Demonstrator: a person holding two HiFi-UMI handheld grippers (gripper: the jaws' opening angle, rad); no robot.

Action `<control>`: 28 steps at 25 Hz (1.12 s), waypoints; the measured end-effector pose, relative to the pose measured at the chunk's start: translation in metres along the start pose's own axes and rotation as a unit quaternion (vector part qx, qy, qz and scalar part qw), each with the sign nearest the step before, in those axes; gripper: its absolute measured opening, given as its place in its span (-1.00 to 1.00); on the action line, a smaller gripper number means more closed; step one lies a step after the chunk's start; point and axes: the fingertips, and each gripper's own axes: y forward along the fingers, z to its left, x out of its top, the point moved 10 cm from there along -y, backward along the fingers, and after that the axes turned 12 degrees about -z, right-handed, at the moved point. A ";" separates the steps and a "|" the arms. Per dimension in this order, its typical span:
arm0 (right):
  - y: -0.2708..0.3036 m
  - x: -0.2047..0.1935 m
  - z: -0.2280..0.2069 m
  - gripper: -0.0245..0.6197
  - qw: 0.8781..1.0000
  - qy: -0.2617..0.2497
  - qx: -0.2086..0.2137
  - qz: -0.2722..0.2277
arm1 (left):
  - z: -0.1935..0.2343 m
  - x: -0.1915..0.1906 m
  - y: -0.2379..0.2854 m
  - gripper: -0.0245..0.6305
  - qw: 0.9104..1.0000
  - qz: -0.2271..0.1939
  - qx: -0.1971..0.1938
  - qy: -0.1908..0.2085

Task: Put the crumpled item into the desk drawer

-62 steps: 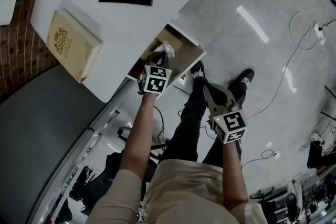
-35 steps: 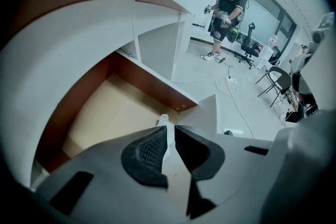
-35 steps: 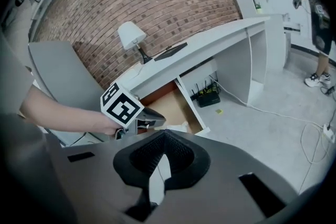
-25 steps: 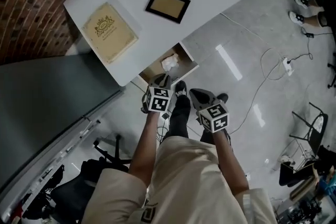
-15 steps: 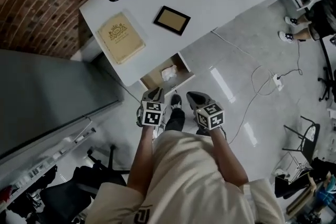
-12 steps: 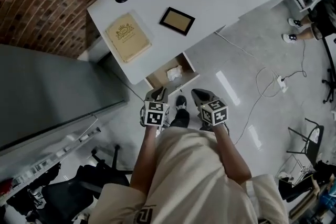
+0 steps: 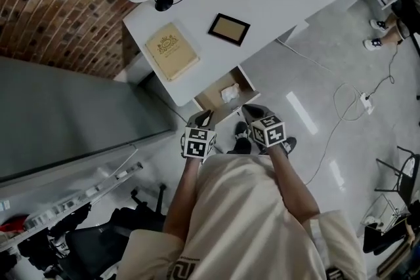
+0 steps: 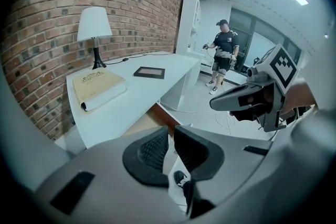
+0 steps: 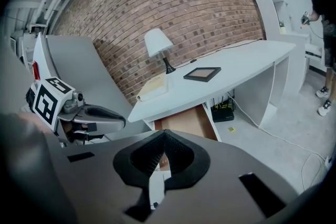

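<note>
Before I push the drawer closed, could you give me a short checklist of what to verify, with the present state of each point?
1. Crumpled item lies inside the open drawer: ok.
2. Left gripper holds nothing, jaws slightly apart: ok.
3. Right gripper holds nothing, jaws together: ok.
4. Item sits below the drawer's rim: cannot tell, too small.
5. A gripper is at the drawer front: not ok, both are well apart from it.
</note>
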 end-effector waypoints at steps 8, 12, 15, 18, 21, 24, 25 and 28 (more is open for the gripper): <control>-0.007 -0.001 -0.006 -0.85 1.000 0.000 -0.008 0.009 | -0.003 0.003 0.003 -0.87 1.000 -0.007 -0.008 -0.006; -0.015 -0.006 -0.011 -0.86 1.000 0.008 -0.018 0.009 | -0.010 -0.002 0.005 -0.88 1.000 -0.004 -0.023 -0.016; -0.019 -0.012 -0.011 -0.86 1.000 0.013 -0.022 0.012 | -0.011 -0.007 0.002 -0.88 0.999 -0.002 -0.026 -0.020; -0.020 -0.020 -0.010 -0.85 0.999 0.013 -0.022 0.023 | -0.012 -0.012 0.000 -0.88 0.999 0.006 -0.024 -0.021; -0.019 -0.023 -0.006 -0.85 0.999 0.002 -0.016 0.033 | -0.011 -0.016 -0.001 -0.88 0.999 0.019 -0.024 -0.026; -0.018 -0.025 -0.002 -0.85 0.999 0.000 -0.010 0.036 | -0.012 -0.018 -0.003 -0.88 0.999 0.019 -0.018 -0.026; -0.018 -0.025 -0.002 -0.85 0.999 0.001 -0.009 0.036 | -0.012 -0.018 -0.004 -0.88 0.999 0.017 -0.018 -0.028; -0.019 -0.027 -0.001 -0.85 0.999 0.003 -0.013 0.038 | -0.010 -0.017 -0.007 -0.88 0.999 0.011 -0.019 -0.034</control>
